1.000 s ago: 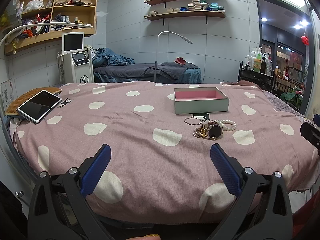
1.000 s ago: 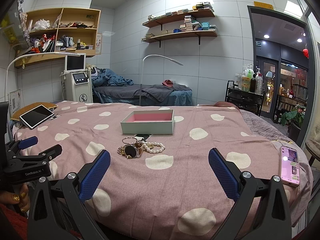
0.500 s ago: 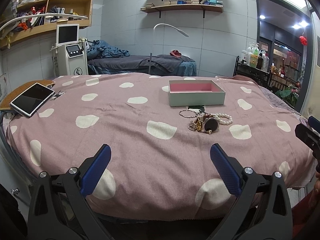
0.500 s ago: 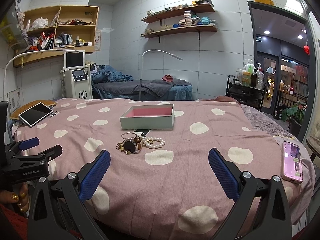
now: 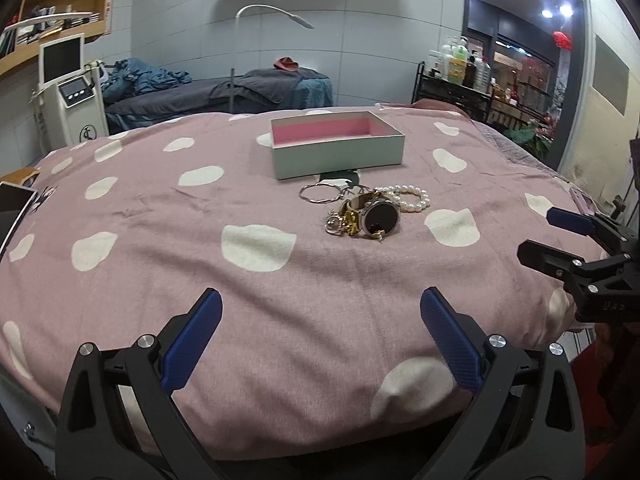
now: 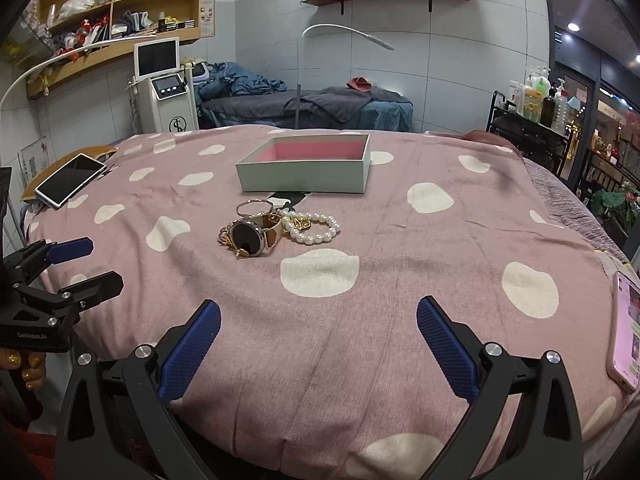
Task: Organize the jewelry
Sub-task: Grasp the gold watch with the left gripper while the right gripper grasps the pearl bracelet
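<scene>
Both tools, left (image 5: 320,334) and right (image 6: 318,338), advanced toward jewelry pile (image 5: 366,210), seemingly tangled, jaws held wide, nothing gripped.

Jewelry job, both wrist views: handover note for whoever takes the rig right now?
Left gripper: open, holds nothing, over the near edge of the bedspread.
Right gripper: open, holds nothing, also at the near edge.
Watch, pearl bracelet, silver bangle and gold chain pieces lie piled in front of the box.
Done: nothing; the visible box interior is bare.
Left: move every piece into the box.
</scene>
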The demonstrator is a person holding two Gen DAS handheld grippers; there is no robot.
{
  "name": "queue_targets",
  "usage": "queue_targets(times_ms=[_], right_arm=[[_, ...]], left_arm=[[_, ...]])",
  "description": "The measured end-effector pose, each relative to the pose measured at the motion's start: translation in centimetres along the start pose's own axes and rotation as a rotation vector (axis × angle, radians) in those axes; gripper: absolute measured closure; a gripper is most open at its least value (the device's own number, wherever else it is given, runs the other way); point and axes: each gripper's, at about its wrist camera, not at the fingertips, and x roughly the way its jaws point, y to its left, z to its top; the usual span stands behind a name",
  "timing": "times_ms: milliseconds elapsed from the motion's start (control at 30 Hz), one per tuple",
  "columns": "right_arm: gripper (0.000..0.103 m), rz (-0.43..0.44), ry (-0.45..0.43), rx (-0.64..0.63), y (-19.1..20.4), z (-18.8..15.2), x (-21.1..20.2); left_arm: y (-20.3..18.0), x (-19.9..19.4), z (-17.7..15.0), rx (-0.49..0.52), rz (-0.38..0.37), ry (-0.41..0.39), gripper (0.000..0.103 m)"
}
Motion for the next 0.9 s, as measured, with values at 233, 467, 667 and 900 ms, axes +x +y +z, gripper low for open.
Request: queue_targets(times_ms=[233,467,667,900], right_arm=[[0.009,0.015,0.062,-0.026,-1.0,1.7,3.0],[0.021,0.036,0.132,-0.035,-2.1,4.2,6.6],[0.039,0.087,0.208,0.037,-3.7,6.3,10.0],[0.054,0.093,0.279,0.014,-2.9,7.2,13.1]], left_arm=[[-1.3,3.0,2.2,0.086,-0.041,0.035,0.014],[-3.2,6.5,4.9,0.199,-0.125,0.056,0.029],[-4.6,9.4,6.6,0.335,-0.171,0.082,0.04],[-5.0,11.5,7.3,0.427,-0.234,0.133,0.055]])
